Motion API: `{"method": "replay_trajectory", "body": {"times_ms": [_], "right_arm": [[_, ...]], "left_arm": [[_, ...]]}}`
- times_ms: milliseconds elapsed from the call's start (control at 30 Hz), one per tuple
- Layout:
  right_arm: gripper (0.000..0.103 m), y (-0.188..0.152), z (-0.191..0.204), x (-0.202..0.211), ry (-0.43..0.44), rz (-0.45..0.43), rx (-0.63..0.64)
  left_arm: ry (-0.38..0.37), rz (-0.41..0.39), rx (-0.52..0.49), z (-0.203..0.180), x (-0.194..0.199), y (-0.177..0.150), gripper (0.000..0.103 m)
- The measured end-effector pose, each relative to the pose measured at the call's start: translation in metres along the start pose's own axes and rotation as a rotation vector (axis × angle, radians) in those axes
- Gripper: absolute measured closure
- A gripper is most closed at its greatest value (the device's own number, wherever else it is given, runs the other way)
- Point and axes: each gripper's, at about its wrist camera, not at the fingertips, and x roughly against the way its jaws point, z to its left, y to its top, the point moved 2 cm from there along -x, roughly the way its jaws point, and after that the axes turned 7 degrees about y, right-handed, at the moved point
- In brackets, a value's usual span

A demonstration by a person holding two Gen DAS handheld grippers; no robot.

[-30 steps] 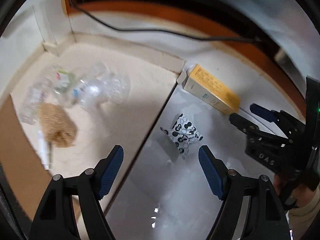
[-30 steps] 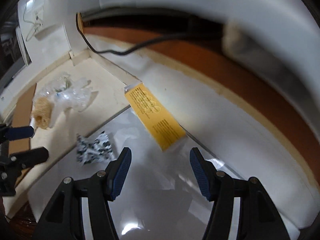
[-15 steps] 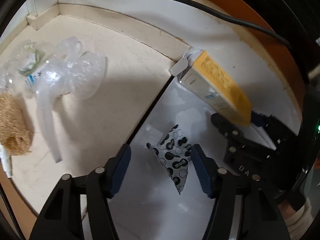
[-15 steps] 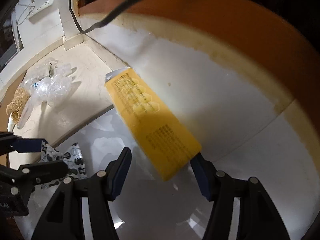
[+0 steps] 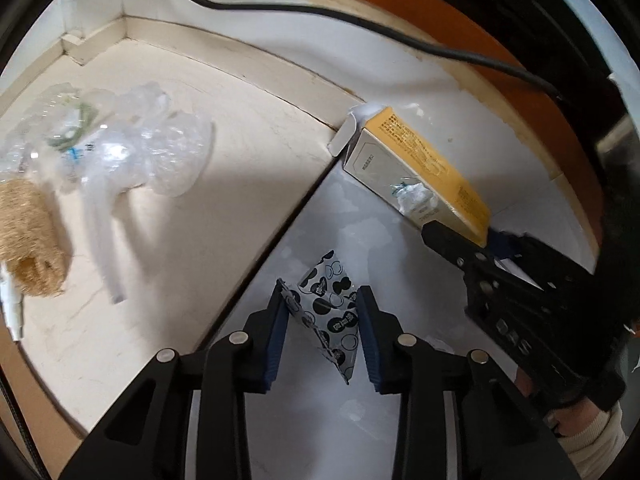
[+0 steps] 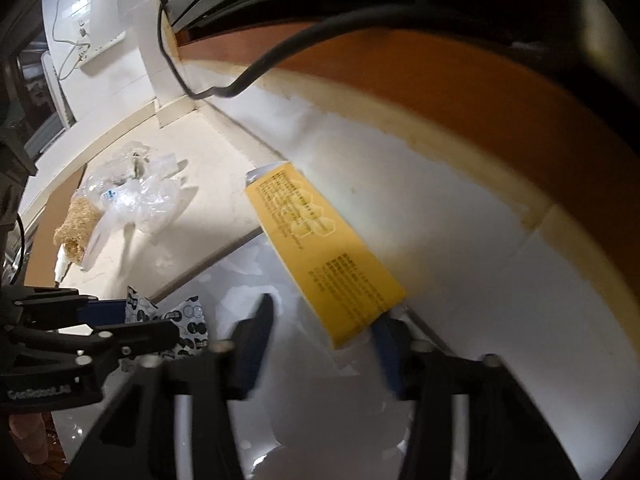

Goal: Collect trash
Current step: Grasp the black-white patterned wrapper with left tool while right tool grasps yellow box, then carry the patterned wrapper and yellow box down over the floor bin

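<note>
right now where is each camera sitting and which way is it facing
Left wrist: rides the left gripper, angled down at the floor; its jaws, just closing, straddle the patterned wrapper; the right gripper and a sleeve cuff show at right.
Right wrist: rides the right gripper, angled down toward the wall base; its jaws, just closing, flank the yellow box end; the left gripper shows at left.
Shared: wrapper, box, clear plastic bag, black cable.
</note>
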Motion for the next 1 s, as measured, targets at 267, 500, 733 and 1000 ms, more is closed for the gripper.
{"method": "replay_trajectory", "body": {"times_ms": [267,500,733,1000], "right_arm": [[0.101,-0.013,0.030,0.020,0.043,-0.057,0.034],[0.101,-0.036,0.066,0.066,0.091,-0.103,-0.039],[0.101,-0.078,0.120,0.121,0.093,-0.141,-0.086],[0.101,-0.142,0.203,0.172,0.066,-0.155,-0.112]], "left_arm": [[0.027,-0.066,0.056,0.017,0.046,-0.018,0.072],[0.008,-0.110,0.074,0.033,0.105,-0.045,0.072],[-0.042,-0.145,0.028,0.070,0.176,-0.096,0.072],[-0.073,-0.153,-0.008,0.118,0.231,-0.167,0.072]]}}
